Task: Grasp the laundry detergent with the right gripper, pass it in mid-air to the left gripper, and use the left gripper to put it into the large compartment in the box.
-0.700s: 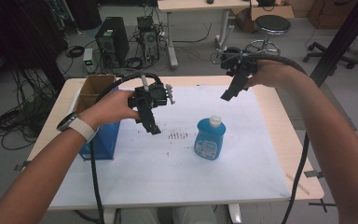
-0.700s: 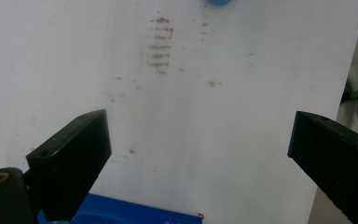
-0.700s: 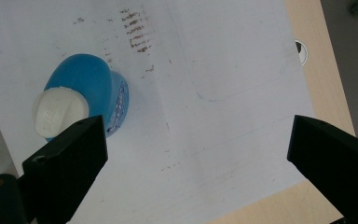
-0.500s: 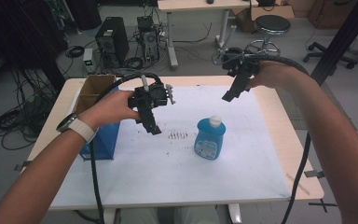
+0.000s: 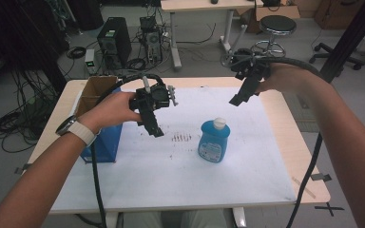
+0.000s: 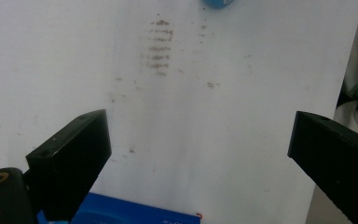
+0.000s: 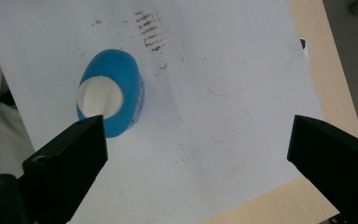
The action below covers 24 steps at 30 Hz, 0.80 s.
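Observation:
A blue bottle (image 5: 213,140) with a white cap stands upright on the white sheet (image 5: 180,166), right of the table's middle. From above, the same bottle (image 7: 112,93) appears at the left in the right gripper view. My left gripper (image 5: 153,127) hovers above the sheet to the bottle's left, open and empty, jaws pointing down. In the left gripper view its jaws stand wide apart over a patch of brown marks (image 6: 160,46). My right gripper (image 5: 236,99) is raised behind and right of the bottle, open, holding nothing.
A blue box (image 5: 100,145) stands at the table's left, with an open cardboard box (image 5: 95,90) behind it. Brown smudges (image 5: 182,137) mark the sheet between the left gripper and the bottle. Bare wood (image 5: 290,128) runs along the right edge. Cables trail from both grippers.
The right gripper has drifted slightly to the right and up. The left gripper and the bottle stand as before.

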Motion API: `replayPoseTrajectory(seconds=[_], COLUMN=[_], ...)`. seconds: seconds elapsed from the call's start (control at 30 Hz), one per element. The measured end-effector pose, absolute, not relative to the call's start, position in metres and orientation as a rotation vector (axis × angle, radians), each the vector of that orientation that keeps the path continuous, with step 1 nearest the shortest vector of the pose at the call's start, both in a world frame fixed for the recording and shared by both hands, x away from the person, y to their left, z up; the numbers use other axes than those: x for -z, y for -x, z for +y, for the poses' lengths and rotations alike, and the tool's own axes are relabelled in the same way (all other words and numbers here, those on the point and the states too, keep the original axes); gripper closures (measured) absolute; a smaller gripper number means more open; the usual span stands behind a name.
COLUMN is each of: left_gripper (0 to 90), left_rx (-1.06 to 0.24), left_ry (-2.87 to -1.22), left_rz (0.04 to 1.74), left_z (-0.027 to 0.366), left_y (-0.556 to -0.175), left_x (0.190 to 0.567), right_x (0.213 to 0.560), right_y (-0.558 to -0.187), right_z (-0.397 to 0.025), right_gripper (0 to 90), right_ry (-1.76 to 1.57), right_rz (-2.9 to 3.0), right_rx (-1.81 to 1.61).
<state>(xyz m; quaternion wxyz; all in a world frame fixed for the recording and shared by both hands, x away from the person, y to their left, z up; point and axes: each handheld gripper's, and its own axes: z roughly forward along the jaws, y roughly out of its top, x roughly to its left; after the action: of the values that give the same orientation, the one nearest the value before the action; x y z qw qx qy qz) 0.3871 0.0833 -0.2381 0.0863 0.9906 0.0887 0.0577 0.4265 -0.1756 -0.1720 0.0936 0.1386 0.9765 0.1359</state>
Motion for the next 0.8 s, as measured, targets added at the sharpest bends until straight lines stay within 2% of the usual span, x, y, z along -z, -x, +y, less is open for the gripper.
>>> replayPoseTrajectory(seconds=[0.53,0.8], left_gripper=[6.3,6.4], left_rx=[-0.167,-0.162], left_ry=[-2.929,-2.932], left_rz=[0.272,0.267], left_z=[0.086,0.086], left_y=[-0.386,-0.385], left_x=[0.236,0.236], right_x=[0.173,0.186], right_y=[-0.407,-0.395], right_z=[-0.181,-0.184], right_gripper=[4.5,4.5], right_ry=[-0.454,-0.476], right_rz=[2.895,2.924], right_rx=[-0.386,-0.414])
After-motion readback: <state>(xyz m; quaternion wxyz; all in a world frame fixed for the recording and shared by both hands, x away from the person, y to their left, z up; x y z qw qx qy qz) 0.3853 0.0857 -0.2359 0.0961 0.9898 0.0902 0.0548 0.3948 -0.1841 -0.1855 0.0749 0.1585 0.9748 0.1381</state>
